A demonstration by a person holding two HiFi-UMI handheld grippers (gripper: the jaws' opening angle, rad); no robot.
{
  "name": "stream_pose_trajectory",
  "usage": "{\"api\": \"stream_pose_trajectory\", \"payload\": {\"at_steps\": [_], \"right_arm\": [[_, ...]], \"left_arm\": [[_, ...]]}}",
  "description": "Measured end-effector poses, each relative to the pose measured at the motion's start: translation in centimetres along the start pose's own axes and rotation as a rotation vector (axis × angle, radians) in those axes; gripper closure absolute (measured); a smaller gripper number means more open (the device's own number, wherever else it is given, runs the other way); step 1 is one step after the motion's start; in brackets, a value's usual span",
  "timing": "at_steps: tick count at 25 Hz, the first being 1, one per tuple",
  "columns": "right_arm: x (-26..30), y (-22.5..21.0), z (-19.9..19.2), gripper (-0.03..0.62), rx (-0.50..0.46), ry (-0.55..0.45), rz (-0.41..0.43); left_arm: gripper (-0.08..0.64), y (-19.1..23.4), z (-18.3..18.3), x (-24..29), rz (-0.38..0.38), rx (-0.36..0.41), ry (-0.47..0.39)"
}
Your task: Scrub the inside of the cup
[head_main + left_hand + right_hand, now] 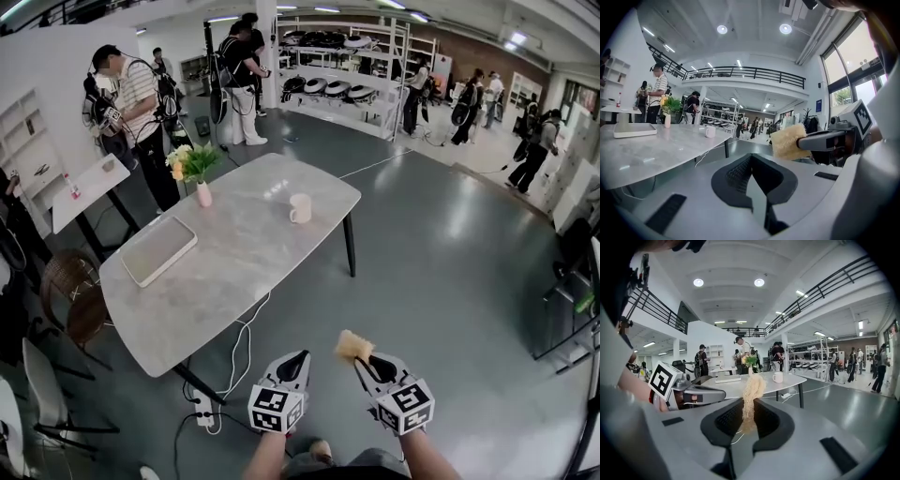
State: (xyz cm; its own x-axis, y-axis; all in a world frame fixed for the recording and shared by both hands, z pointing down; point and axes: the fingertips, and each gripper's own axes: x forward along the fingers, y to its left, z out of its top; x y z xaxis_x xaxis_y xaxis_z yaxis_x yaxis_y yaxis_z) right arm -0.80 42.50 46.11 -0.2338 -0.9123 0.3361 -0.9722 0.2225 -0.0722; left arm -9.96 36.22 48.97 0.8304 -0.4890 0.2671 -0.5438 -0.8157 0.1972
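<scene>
A white cup (300,208) with a handle stands upright on the far right part of the grey marble table (234,272); it also shows small in the left gripper view (710,131) and the right gripper view (778,377). My right gripper (361,354) is shut on a yellow scrubbing sponge (353,346), which sticks out between the jaws (751,394) and appears at the right of the left gripper view (788,141). My left gripper (302,355) is shut with nothing in it. Both grippers hang low over the floor, well short of the table and the cup.
A flat white tray (159,249) lies on the table's left side. A pink vase with flowers (199,173) stands at the far edge. Cables and a power strip (204,409) lie under the table. Chairs (70,300) stand left; several people stand beyond.
</scene>
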Motion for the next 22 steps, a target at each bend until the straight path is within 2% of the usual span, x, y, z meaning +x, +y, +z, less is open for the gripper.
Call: {"api": "stream_pose_trajectory", "payload": {"at_steps": [13,17,22], "right_arm": [[5.7,-3.5,1.4,0.532,0.046,0.014,0.008],[10.1,-4.8,1.9,0.532,0.061,0.018,0.031],[15.5,-7.4,4.3,0.532,0.07,0.016,0.073]], "left_arm": [[0.548,4.9,0.8,3.9,0.024,-0.034,0.014],[0.548,8.3,1.3,5.5,0.043,-0.031,0.023],[0.548,11.2,3.3,9.3,0.04,-0.018,0.05]]}}
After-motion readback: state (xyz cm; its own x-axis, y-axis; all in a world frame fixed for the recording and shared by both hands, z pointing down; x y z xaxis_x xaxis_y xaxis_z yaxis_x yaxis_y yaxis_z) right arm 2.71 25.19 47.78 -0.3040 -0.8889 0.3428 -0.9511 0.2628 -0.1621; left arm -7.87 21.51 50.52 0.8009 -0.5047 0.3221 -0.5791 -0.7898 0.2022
